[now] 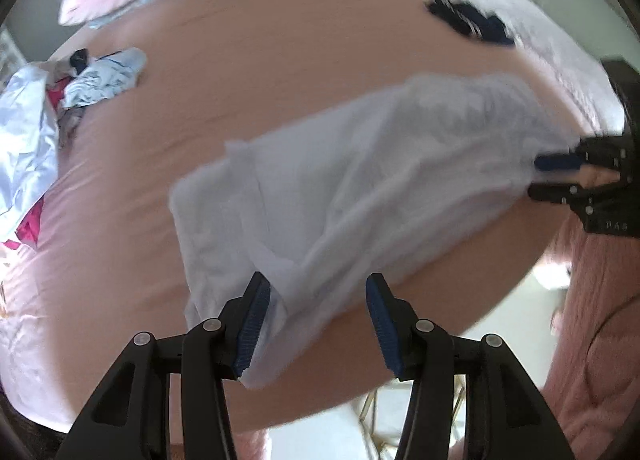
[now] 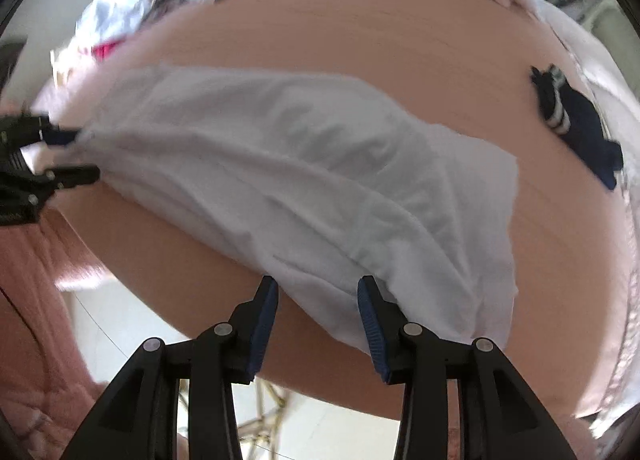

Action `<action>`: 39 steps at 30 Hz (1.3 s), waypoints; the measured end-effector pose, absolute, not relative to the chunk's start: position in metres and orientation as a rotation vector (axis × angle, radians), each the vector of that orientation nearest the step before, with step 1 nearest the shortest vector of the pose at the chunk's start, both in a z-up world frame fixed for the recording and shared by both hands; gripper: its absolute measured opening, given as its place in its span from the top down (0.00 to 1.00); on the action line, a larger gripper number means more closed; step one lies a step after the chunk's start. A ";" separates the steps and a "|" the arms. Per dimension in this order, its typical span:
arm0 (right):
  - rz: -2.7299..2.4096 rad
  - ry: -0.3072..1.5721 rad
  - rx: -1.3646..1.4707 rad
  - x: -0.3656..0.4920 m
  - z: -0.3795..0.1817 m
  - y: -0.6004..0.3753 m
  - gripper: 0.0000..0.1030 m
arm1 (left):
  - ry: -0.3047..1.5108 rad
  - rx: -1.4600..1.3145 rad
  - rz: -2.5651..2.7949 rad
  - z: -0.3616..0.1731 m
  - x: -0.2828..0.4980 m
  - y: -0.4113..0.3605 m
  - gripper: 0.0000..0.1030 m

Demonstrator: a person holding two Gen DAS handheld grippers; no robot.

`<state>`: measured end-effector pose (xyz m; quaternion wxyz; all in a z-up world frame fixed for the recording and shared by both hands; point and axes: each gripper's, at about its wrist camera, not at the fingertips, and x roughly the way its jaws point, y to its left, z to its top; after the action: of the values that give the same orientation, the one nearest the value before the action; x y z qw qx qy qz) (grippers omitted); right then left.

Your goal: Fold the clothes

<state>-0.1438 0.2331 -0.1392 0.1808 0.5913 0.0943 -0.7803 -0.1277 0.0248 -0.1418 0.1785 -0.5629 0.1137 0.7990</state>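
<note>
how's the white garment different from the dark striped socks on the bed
The white garment is pale and plain; the dark striped socks are navy with white bands. The garment is far bigger and spread across the middle of the pink bed; the socks lie bunched near the bed's edge. The garment's near edge lies between the open pads of each claw, the right claw and the left claw; the socks lie untouched. Both rest on the bed.

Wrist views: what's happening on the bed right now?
A person is folding a white garment on a pink bedsheet, one claw per hand. The left claw and right claw stand at opposite ends of the garment's near edge, both with jaws apart and no pad pressing the cloth, so it lies free. An unfolded clothes pile waits at the far side, and a dark striped item lies apart. Frames are blurred.
</note>
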 end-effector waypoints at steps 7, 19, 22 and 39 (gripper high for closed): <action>-2.287 0.386 1.680 -0.175 -0.156 0.222 0.60 | 0.434 -1.626 2.334 -0.155 -0.143 0.031 0.54; -2.218 0.365 1.617 -0.146 -0.136 0.261 0.59 | 0.429 -1.611 2.326 -0.144 -0.107 0.006 0.54; -2.295 0.356 1.617 -0.156 -0.136 0.263 0.59 | 0.310 -1.605 2.310 -0.141 -0.119 -0.001 0.54; -2.299 0.697 1.628 -0.142 -0.145 0.260 0.56 | 0.392 -1.747 2.327 -0.162 -0.122 -0.033 0.54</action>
<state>-0.1417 0.2596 -0.1446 0.1194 0.5568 0.2385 -0.7866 -0.1221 -0.0328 -0.1617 0.1027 -0.5918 0.1330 0.7884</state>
